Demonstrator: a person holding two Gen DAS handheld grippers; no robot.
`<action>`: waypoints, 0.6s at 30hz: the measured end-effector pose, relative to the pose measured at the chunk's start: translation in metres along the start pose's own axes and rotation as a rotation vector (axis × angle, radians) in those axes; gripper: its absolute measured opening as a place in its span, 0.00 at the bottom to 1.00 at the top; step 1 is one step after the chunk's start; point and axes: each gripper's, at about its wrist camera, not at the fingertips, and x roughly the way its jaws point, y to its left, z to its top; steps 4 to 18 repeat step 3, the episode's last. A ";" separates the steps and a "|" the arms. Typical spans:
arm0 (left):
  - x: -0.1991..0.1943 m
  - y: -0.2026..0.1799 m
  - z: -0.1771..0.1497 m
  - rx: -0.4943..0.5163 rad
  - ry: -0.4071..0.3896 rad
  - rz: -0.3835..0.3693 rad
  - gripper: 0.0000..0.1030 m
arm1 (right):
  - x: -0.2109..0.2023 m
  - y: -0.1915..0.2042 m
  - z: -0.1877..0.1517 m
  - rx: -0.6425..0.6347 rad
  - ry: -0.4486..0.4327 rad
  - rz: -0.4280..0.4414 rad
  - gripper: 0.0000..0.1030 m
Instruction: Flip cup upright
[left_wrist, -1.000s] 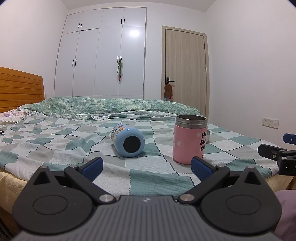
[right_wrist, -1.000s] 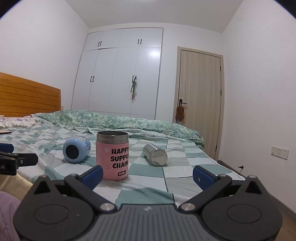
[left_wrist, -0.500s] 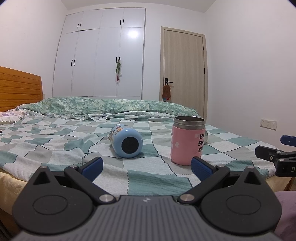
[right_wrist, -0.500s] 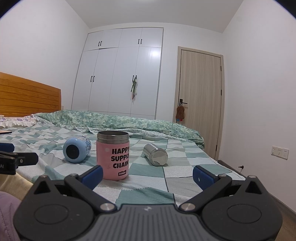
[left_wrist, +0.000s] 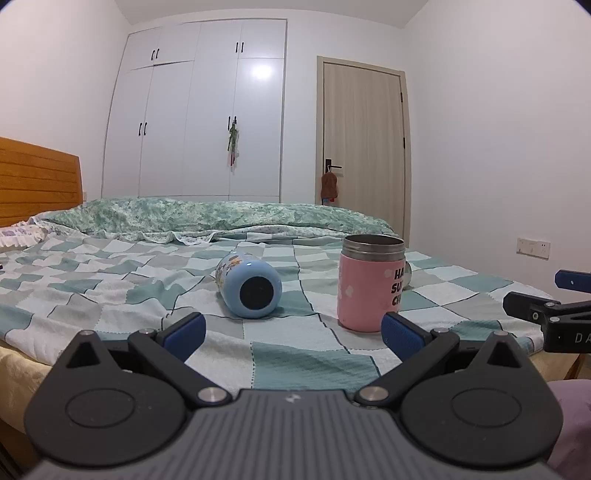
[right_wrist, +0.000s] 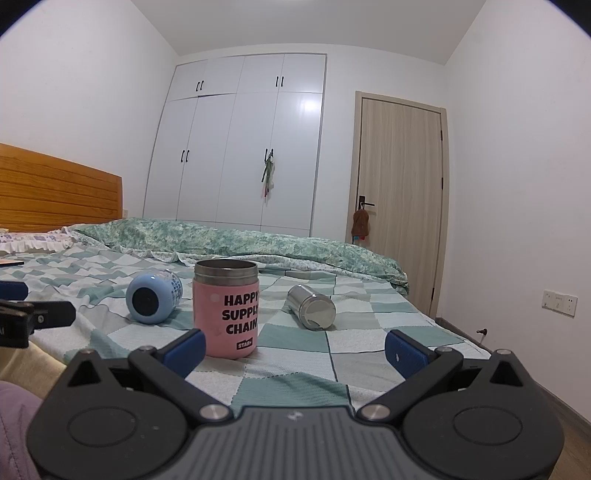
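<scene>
A light blue cup (left_wrist: 249, 288) lies on its side on the checked bedspread, its dark base facing me; it also shows in the right wrist view (right_wrist: 153, 301). A pink steel-rimmed cup (left_wrist: 371, 282) stands upright beside it, also in the right wrist view (right_wrist: 226, 308). A silver cup (right_wrist: 312, 306) lies on its side to the right. My left gripper (left_wrist: 293, 330) is open and empty, short of the blue cup. My right gripper (right_wrist: 293, 349) is open and empty, in front of the pink and silver cups.
The checked bedspread (left_wrist: 110, 288) covers the bed, with a rolled green quilt (left_wrist: 207, 216) at the back. A wooden headboard (right_wrist: 55, 192) is at the left. The right gripper shows at the left view's right edge (left_wrist: 546, 317).
The left wrist view has shifted slightly, the cups sitting a little lower and left in it. The right gripper has barely moved. Both grippers stay open.
</scene>
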 end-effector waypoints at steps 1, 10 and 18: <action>0.000 0.001 0.000 -0.003 -0.002 0.001 1.00 | 0.000 0.000 0.000 0.000 0.001 0.000 1.00; 0.000 0.001 0.000 -0.002 -0.001 0.003 1.00 | 0.000 0.000 0.000 0.000 0.000 0.000 1.00; 0.000 0.001 0.000 -0.002 -0.001 0.003 1.00 | 0.000 0.000 0.000 0.000 0.000 0.000 1.00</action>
